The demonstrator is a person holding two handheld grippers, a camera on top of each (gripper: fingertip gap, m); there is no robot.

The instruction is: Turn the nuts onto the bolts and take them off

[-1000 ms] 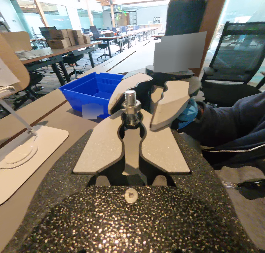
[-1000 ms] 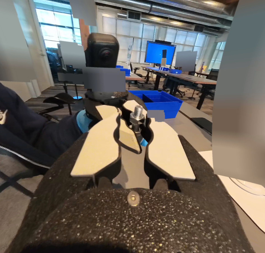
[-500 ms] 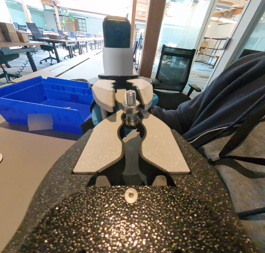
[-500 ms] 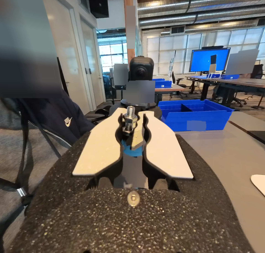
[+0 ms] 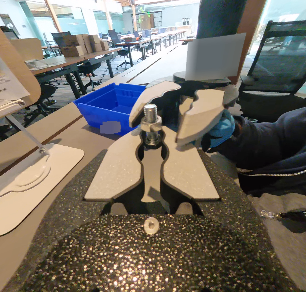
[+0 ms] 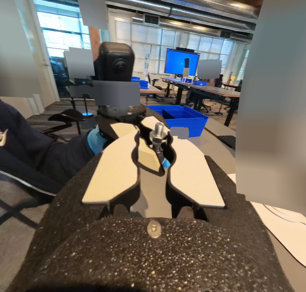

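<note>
Your left hand-held gripper (image 5: 151,141) is clamped on the bolt (image 5: 150,112) at its head end; bolt stands upright, threaded end up, held above the table (image 5: 54,132). Nut (image 5: 151,124) sits partway down the thread, just above your fingertips, with bare thread showing over it. Your right hand-held gripper (image 5: 167,117) is spread apart: in the left wrist view one finger (image 5: 149,100) lies close behind the bolt, the other finger (image 5: 198,117) stands well off to the side, neither seen pressing the nut. Right wrist view confirms a gap either side of the nut (image 6: 157,136); contact w/ near finger can't be told. Your blue-gloved hand (image 5: 220,128) holds the right unit. Blue bin (image 5: 107,108) rests on the table beyond the bolt. White stand base (image 5: 24,179) lies on the table at left.
</note>
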